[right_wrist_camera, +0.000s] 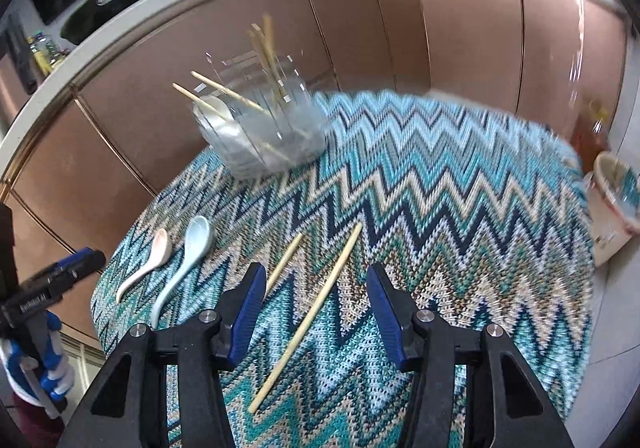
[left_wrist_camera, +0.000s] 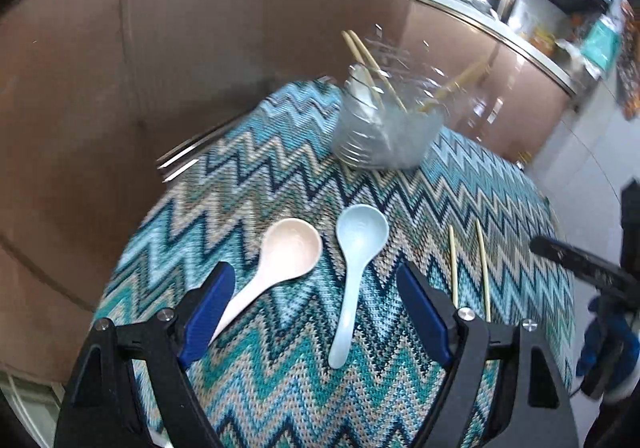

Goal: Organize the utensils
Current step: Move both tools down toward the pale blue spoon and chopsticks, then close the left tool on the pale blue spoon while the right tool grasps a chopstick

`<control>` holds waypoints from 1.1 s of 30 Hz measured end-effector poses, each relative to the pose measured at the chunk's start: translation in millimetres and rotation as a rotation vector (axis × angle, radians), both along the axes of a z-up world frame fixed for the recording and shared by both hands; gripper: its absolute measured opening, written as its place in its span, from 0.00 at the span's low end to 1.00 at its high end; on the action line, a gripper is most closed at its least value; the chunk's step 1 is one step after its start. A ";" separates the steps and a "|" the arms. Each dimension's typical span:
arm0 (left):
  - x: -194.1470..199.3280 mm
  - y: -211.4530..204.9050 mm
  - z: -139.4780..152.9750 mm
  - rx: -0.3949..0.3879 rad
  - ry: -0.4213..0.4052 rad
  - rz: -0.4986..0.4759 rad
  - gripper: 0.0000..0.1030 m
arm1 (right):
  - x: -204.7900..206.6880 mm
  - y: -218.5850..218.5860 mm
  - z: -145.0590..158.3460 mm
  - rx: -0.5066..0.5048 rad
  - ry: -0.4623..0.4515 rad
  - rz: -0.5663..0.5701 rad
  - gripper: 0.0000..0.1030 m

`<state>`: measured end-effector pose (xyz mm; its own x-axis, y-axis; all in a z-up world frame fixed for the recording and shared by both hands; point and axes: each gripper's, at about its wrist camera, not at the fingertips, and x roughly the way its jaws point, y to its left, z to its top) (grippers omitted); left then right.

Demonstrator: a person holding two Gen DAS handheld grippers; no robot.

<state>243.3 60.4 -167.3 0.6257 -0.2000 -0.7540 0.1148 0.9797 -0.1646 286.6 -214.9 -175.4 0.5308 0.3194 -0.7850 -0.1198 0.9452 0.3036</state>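
1. Left wrist view: the left gripper [left_wrist_camera: 316,312] tilts down over the zigzag cloth [left_wrist_camera: 280,183], jaws spread, the blue spoon [left_wrist_camera: 354,272] between them untouched, the pink spoon [left_wrist_camera: 276,264] at its left finger.
2. Right gripper [right_wrist_camera: 316,316] also tilts down, jaws spread, pinching nothing, one chopstick [right_wrist_camera: 308,318] between them, another chopstick [right_wrist_camera: 285,262] just left.
3. Far behind stands the clear holder [right_wrist_camera: 260,135] with chopsticks in it.

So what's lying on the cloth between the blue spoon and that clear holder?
Nothing: only bare zigzag cloth separates the blue spoon from the clear holder, clearest in the left wrist view.

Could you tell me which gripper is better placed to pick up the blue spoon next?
Left. The blue spoon lies between the open left gripper fingers; the right gripper is over the chopsticks.
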 end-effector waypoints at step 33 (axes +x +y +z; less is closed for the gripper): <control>130.0 -41.6 -56.2 0.034 0.291 -0.531 0.23 | 65.6 -16.7 -58.1 0.017 0.204 0.108 0.34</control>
<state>373.4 18.7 -223.5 0.2144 -0.4008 -0.8907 0.5444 0.8062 -0.2317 352.2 -231.6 -233.5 0.3238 0.3794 -0.8667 -0.1543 0.9250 0.3472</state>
